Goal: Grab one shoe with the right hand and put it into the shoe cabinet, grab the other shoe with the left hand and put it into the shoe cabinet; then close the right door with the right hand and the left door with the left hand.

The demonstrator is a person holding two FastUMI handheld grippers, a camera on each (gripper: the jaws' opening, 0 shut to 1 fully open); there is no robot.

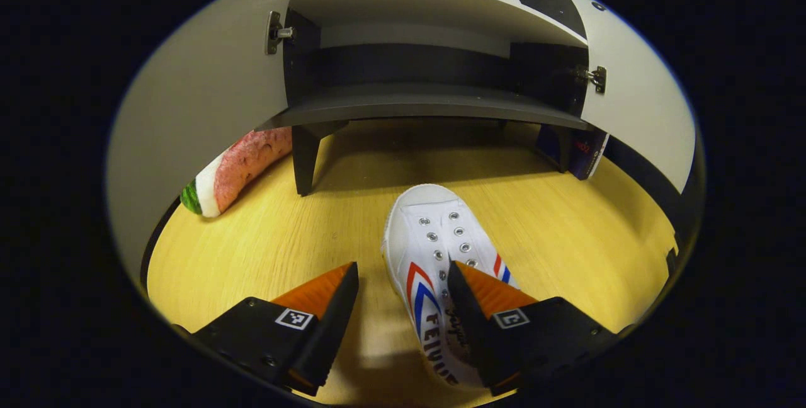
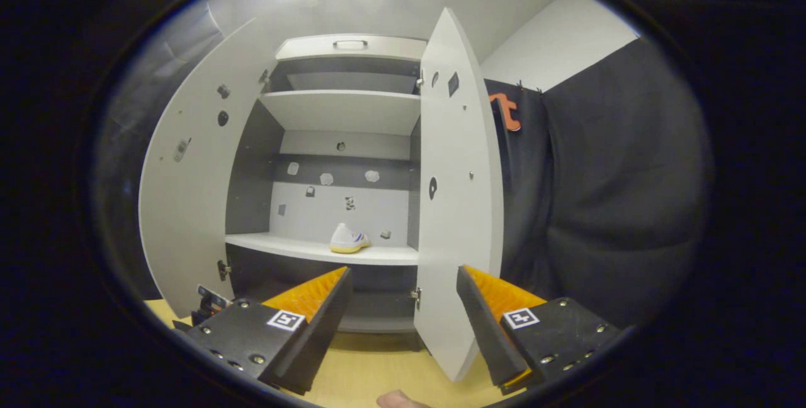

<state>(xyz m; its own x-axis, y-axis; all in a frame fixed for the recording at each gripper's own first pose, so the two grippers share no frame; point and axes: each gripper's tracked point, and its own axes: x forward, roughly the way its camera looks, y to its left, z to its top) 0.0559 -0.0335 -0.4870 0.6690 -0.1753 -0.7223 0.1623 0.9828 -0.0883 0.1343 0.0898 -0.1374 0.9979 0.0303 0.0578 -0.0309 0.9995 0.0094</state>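
A white canvas shoe (image 1: pixel 434 232) with red and blue stripes lies on the wooden floor, toe toward the shoe cabinet (image 1: pixel 415 102). My left gripper (image 1: pixel 403 266) hangs open over its rear half; the right finger (image 1: pixel 485 294) covers the shoe's opening, while the left finger stands clear beside it. In the right gripper view, the other white shoe (image 2: pixel 348 239) sits on the cabinet's lower white shelf (image 2: pixel 283 245). My right gripper (image 2: pixel 403 269) is open and empty, well back from the cabinet. Both doors stand open: the left door (image 2: pixel 189 206) and the right door (image 2: pixel 456 175).
A watermelon-slice plush (image 1: pixel 236 172) lies on the floor by the cabinet's left leg. A dark blue box (image 1: pixel 582 150) stands under its right side. The left door (image 1: pixel 201 93) and right door (image 1: pixel 636 99) flank the shoe. Black cloth (image 2: pixel 598 206) hangs right of the cabinet.
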